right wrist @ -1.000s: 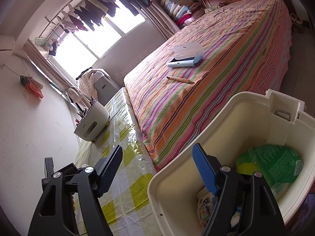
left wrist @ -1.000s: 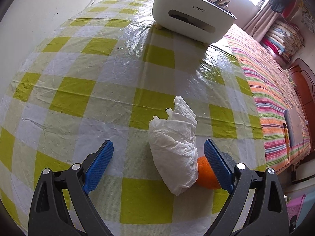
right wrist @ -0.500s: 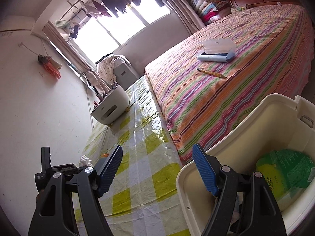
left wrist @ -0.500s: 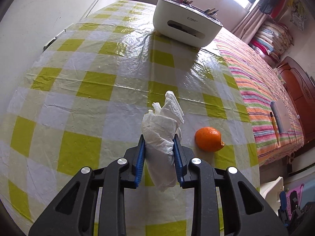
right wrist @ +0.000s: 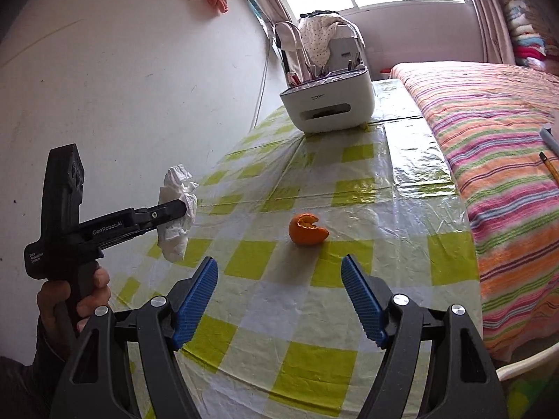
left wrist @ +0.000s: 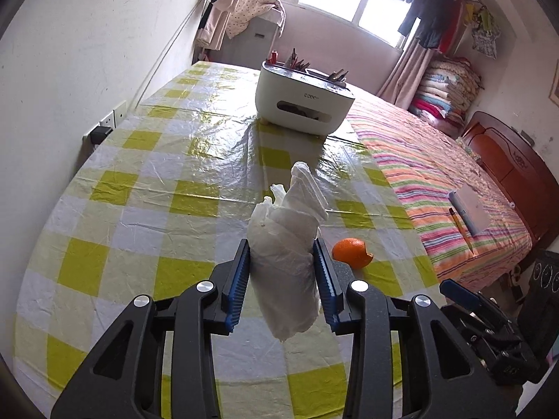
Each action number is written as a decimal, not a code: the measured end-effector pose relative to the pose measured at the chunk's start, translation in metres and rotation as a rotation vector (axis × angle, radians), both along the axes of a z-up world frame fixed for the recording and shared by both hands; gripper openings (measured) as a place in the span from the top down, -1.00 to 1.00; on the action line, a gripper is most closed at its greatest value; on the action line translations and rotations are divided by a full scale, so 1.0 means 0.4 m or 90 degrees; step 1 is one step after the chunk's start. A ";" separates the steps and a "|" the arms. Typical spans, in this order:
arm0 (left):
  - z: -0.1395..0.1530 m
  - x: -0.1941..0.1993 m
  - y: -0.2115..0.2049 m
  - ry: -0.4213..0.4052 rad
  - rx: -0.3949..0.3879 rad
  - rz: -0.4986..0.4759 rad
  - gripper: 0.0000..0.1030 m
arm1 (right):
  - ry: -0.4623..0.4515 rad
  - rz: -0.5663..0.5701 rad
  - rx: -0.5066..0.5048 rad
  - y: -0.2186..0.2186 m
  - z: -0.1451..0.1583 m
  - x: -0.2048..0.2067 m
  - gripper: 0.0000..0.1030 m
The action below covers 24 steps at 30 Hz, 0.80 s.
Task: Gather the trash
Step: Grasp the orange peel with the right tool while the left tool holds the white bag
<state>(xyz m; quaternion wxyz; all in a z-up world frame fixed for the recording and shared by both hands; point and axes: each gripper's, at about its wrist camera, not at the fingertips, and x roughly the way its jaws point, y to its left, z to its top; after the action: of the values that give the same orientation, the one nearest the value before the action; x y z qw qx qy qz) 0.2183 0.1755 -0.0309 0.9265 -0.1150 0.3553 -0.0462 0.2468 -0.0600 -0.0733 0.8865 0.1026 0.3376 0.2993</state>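
Note:
My left gripper (left wrist: 282,274) is shut on a crumpled white tissue (left wrist: 286,244) and holds it above the yellow-checked table (left wrist: 146,209). In the right wrist view the tissue (right wrist: 176,209) hangs in that gripper (right wrist: 181,209) at the left, clear of the cloth. An orange peel (right wrist: 307,230) lies on the table just ahead of my right gripper (right wrist: 279,291), which is open and empty, low over the near edge. The peel also shows in the left wrist view (left wrist: 351,252), right of the tissue.
A white desk organiser (left wrist: 304,104) with pens stands at the table's far end. A striped bed (left wrist: 454,181) runs along the right side, with a notebook (left wrist: 470,209) and pen on it. A wall (right wrist: 122,87) borders the left. A bin rim (right wrist: 524,363) shows bottom right.
My left gripper shut on the tissue and lifted it off the table. My right gripper swung from over the bin to face the orange peel on the table, still open.

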 end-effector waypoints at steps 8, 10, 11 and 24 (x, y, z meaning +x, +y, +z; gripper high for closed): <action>0.008 -0.003 0.008 -0.007 0.003 0.010 0.19 | 0.025 0.073 -0.097 0.124 -0.033 0.122 0.09; 0.010 -0.005 0.013 -0.009 -0.001 0.010 0.20 | 0.029 0.072 -0.107 0.139 -0.045 0.145 0.09; 0.011 -0.004 0.019 -0.010 -0.003 0.011 0.20 | 0.028 0.065 -0.116 0.145 -0.048 0.157 0.09; -0.057 0.104 0.083 0.091 0.012 0.010 -0.21 | 0.045 0.065 -0.215 0.204 -0.093 0.212 0.38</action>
<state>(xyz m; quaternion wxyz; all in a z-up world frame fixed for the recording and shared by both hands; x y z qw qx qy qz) 0.2600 0.2088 -0.0536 0.9003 -0.1119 0.4198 -0.0272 0.3317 0.0218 -0.1105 0.8626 -0.0542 0.4185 0.2790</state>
